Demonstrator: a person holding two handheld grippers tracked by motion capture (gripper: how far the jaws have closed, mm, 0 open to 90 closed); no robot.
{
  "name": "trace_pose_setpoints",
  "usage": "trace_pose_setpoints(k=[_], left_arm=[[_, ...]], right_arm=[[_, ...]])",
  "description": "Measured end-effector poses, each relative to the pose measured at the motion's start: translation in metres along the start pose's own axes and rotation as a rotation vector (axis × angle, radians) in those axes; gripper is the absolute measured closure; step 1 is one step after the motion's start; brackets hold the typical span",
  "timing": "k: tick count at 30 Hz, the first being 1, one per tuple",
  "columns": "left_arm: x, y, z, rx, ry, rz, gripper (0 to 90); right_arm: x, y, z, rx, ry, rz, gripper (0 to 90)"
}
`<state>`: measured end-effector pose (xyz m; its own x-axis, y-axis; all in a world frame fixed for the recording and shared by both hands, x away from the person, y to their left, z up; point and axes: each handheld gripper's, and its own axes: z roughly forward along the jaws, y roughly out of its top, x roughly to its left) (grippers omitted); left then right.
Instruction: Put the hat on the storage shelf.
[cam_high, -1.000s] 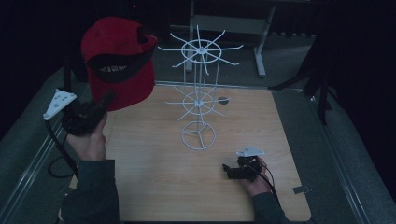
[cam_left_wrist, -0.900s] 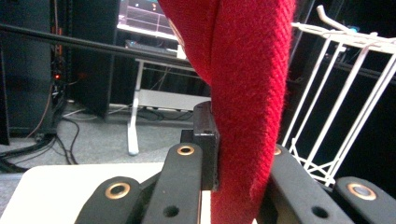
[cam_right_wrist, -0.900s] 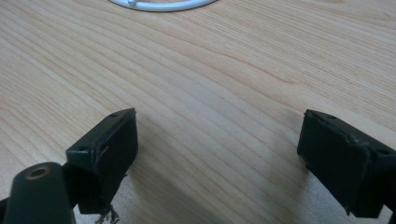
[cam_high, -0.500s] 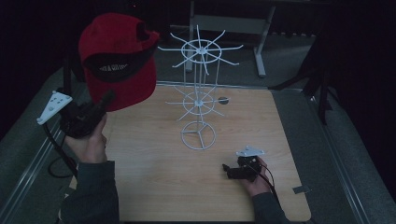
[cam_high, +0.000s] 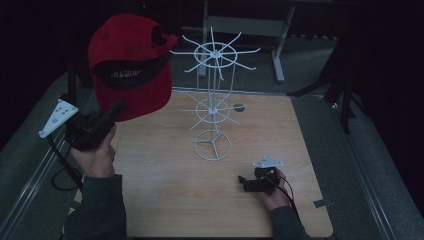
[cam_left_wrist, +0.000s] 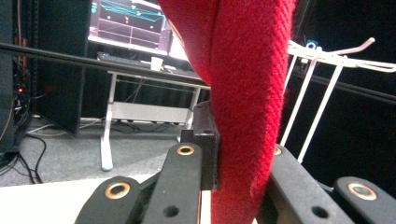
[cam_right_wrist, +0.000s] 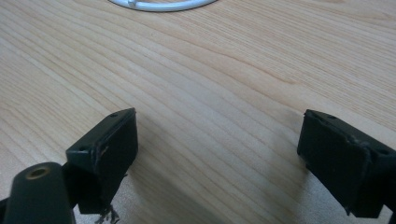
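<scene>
The left tool (cam_high: 119, 107) was clamped tight on the edge of a red baseball cap (cam_high: 130, 70), which had risen and drifted a little toward the white wire hook stand (cam_high: 214, 100); a hook looked like its likely destination. The right tool (cam_high: 244, 182) rested on the pale wooden bench (cam_high: 165, 200), jaws spread wide, holding nothing. Beyond lay a dark room with a lit monitor (cam_left_wrist: 128, 23).

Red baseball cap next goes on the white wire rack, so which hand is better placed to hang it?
Left, probably. The left gripper is shut on the red baseball cap, raised beside the white wire rack. The right gripper rests open and empty on the wooden table.
</scene>
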<state>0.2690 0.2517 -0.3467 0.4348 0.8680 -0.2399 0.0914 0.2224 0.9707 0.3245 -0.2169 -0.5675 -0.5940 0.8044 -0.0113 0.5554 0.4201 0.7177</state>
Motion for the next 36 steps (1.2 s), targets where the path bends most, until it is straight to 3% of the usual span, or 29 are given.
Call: trace_pose_setpoints(k=[11, 26, 32, 36], left_arm=[[-0.002, -0.011, 0.002, 0.02, -0.01, 0.0, 85.4], [0.003, -0.044, 0.0, 0.029, 0.013, 0.021, 85.2], [-0.003, -0.051, 0.002, 0.049, 0.018, 0.075, 85.2], [-0.006, -0.055, 0.004, 0.057, 0.016, 0.089, 85.1]], right_arm=[[0.0, 0.0, 0.0, 0.0, 0.0, 0.0, 12.1], [0.0, 0.0, 0.0, -0.001, -0.001, 0.0, 12.1], [0.0, 0.0, 0.0, 0.0, -0.001, 0.0, 12.1], [0.0, 0.0, 0.0, -0.002, -0.001, 0.0, 12.2]])
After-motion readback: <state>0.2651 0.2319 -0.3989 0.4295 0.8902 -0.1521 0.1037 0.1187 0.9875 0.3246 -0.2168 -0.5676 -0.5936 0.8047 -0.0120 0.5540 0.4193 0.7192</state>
